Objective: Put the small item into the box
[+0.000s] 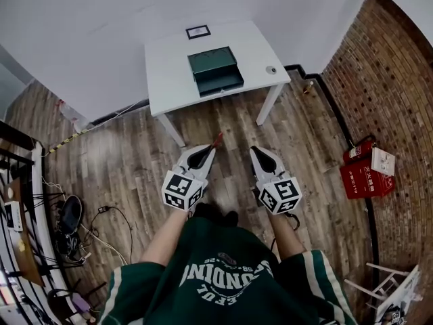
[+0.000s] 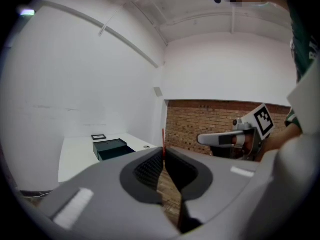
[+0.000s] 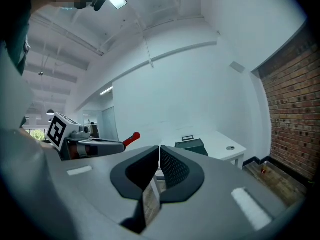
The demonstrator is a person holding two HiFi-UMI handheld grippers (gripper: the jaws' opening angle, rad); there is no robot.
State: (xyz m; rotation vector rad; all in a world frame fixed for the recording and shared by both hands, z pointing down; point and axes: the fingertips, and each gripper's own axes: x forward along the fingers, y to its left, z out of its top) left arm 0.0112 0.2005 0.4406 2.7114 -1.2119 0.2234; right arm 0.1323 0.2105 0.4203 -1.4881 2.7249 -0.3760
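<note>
Left gripper (image 1: 210,149) pinches red item (image 1: 217,139); shirt lettering (image 1: 226,270) illegible.

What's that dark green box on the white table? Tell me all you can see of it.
The dark green box is rectangular. It seems to have two parts: a flat top and a lower tray slid out toward the person, so it looks open; its inside is too dark to read. It sits near the middle of the white table, in front of a small black-framed square and left of a small round item. Only the table touches it.
</note>
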